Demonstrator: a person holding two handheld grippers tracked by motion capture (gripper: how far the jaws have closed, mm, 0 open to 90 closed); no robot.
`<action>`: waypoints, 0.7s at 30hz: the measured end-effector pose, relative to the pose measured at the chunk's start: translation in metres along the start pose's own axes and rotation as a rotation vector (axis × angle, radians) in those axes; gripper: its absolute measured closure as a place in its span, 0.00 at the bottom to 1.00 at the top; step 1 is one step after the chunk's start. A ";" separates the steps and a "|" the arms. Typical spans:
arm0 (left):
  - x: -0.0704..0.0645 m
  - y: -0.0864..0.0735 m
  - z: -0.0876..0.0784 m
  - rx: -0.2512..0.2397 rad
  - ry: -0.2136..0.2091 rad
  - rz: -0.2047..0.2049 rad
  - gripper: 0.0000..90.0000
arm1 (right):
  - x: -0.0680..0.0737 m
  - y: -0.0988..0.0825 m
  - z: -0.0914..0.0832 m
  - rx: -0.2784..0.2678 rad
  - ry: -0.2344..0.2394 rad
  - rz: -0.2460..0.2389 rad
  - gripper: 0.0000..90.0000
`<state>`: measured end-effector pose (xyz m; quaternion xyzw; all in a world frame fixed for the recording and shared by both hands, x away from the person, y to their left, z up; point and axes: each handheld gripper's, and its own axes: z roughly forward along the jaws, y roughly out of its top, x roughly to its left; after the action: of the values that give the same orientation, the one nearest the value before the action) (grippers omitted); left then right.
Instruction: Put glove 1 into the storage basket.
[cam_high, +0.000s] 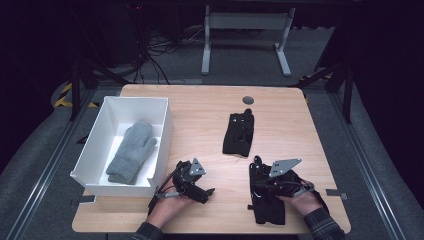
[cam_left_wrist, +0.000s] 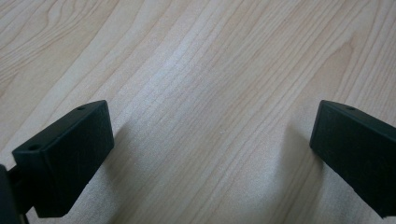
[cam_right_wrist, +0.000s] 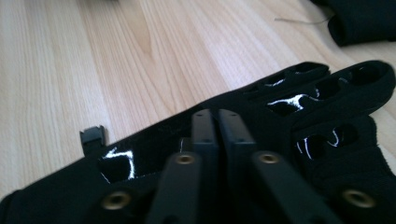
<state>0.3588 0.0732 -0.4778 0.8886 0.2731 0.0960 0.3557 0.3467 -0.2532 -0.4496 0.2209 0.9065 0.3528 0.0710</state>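
Two black, angular hand-held grippers, left one (cam_high: 192, 182) and right one (cam_high: 270, 182), each topped with a grey three-cornered metal plate (cam_high: 285, 166). Thin black cable (cam_high: 162, 196) trailing off the left one. Chunky matte black rectangular pads (cam_left_wrist: 65, 161) with tiny screw holes up close. Brass-coloured rivets (cam_right_wrist: 185, 159) along the right one's black linkage bars. Dark plaid sleeve cuffs (cam_high: 325, 225) at both wrists.

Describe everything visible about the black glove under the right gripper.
The black glove lies flat on the wooden table near its front edge, fingers pointing away from the person. It looks like soft dark fabric with white markings on the fingers and back. The right gripper rests on its back, jaws nearly together against the fabric. A second black glove lies apart, farther back.
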 end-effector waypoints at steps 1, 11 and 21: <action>0.000 0.000 0.000 0.001 0.001 -0.003 0.00 | -0.001 0.001 -0.002 -0.015 -0.011 0.004 0.82; 0.004 0.024 -0.009 -0.011 0.018 -0.019 0.28 | -0.008 -0.001 -0.012 -0.065 -0.093 0.052 0.47; 0.022 0.058 0.006 -0.039 -0.053 -0.044 1.00 | -0.003 -0.004 -0.012 -0.053 -0.111 0.027 0.46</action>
<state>0.4033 0.0469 -0.4433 0.8776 0.2810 0.0701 0.3819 0.3446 -0.2642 -0.4432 0.2504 0.8884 0.3650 0.1220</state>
